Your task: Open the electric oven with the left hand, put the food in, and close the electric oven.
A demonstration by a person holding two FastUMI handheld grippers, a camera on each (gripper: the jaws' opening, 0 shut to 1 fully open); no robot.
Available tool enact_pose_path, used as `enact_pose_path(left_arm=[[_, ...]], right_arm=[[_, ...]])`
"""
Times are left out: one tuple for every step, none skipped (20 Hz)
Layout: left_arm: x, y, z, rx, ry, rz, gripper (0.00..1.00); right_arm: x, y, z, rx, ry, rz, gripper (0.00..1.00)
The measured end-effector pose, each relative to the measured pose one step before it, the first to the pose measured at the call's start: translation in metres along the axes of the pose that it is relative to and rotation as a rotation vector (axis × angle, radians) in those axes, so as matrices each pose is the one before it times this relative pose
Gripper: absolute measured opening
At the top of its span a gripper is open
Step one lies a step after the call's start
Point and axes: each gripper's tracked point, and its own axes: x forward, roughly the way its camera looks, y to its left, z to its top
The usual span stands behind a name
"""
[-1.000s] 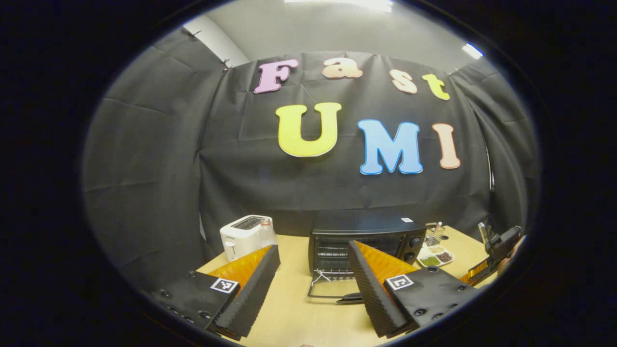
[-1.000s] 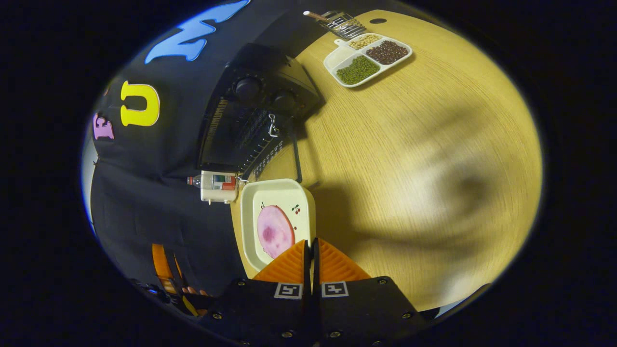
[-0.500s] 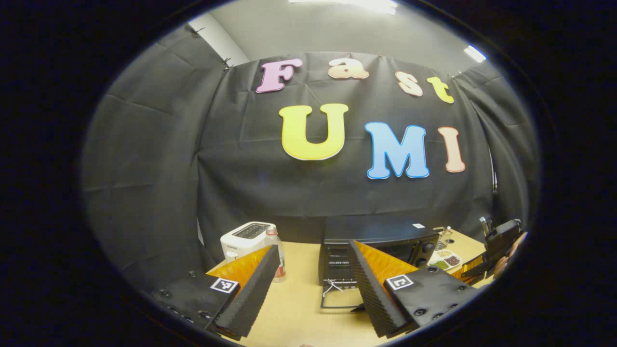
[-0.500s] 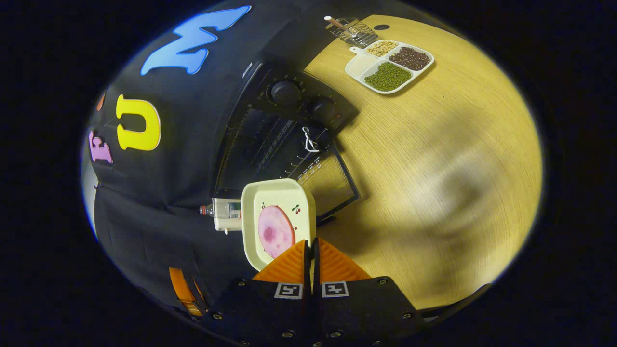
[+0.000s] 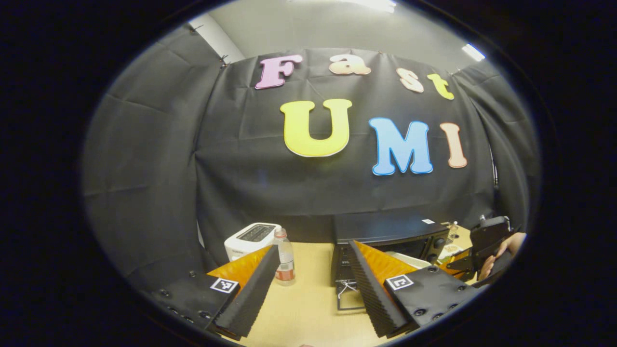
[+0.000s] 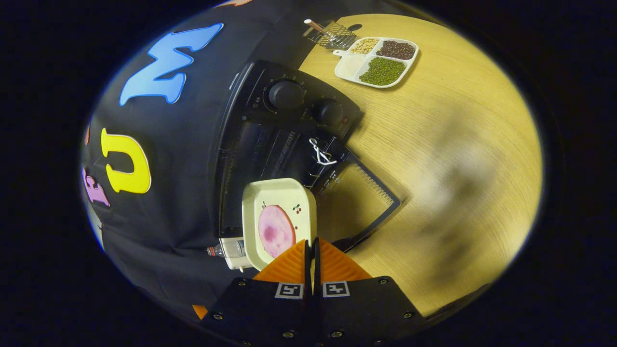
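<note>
In the right gripper view my right gripper (image 6: 311, 241) is shut on the rim of a cream square plate (image 6: 277, 193) that carries a pink ham slice (image 6: 275, 231). The plate is in the air in front of the black electric oven (image 6: 289, 103). The oven's glass door (image 6: 366, 202) lies folded down onto the table, and the wire rack (image 6: 284, 149) shows inside. In the left gripper view my left gripper (image 5: 313, 246) is open and holds nothing. It stands back from the oven (image 5: 390, 229) and its lowered door (image 5: 349, 301). The right gripper (image 5: 475, 250) and a hand (image 5: 501, 248) show at the far right.
A white toaster (image 5: 253, 235) and a clear bottle (image 5: 285, 262) stand left of the oven. On the wooden table (image 6: 453, 144) to the oven's right are a divided tray of beans (image 6: 378, 62) and a small wire basket (image 6: 332, 34).
The right gripper has carried the plate closer to the oven's open front. The left gripper has shifted left, so the oven sits further right in its view and the bottle has come into sight.
</note>
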Motion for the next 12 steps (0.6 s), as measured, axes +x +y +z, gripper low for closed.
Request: enact_pose_path(left_arm=[[-0.00040,0.00331,-0.00070,0.00010,0.00439,0.00079,0.93],[0.00133,0.00353,-0.00148,-0.00011,0.00405,0.00094,0.91],[0.00130,0.00285,-0.00076,0.00149,0.00659,0.00360,0.91],[-0.00086,0.00270,-0.00138,0.00254,0.00622,0.00383,0.91],[0.00017,0.00400,-0.00046,0.00016,0.00234,0.00224,0.91],[-0.00018,0.00276,-0.00147,0.00325,0.00628,0.00067,0.93],[-0.00053,0.00292,-0.00124,0.00694,0.00648,0.00314,0.95],[-0.00056,0.00430,-0.00067,0.00488,0.00078,0.00359,0.91],[0.00001,0.00370,0.00102,0.00456,-0.00126,0.00262,0.91],[0.00087,0.00126,-0.00058,0.00470,0.00132,0.00129,0.91],[-0.00070,0.00148,-0.00046,0.00379,0.00183,0.00156,0.91],[0.00130,0.00010,-0.00064,0.00089,0.00097,-0.00036,0.91]], right_arm=[[0.00786,0.00348,0.00145,0.02208,-0.02473,-0.00253,0.01],[0.00317,0.00364,0.00244,0.01897,-0.02602,0.00664,0.01],[0.00531,0.00625,0.00199,0.02335,-0.02859,0.01490,0.01],[0.00546,0.00582,0.00178,0.02802,-0.02097,0.01304,0.01],[0.00569,0.00480,0.00010,0.03422,-0.01429,0.01024,0.00],[0.00613,0.00431,-0.00006,0.03162,-0.01078,0.00467,0.01],[0.00622,0.00383,-0.00120,0.02202,-0.01350,0.00397,0.00],[0.00465,0.00340,-0.00093,0.01719,-0.01441,0.00434,0.00],[0.00442,0.00297,-0.00054,0.01551,-0.01510,0.00264,0.00],[0.00430,0.00284,0.00035,0.01655,-0.01768,0.00398,0.01],[0.00475,0.00290,0.00168,0.01640,-0.01958,0.00172,0.01],[0.00427,0.00184,0.00222,0.01526,-0.02125,-0.00076,0.00]])
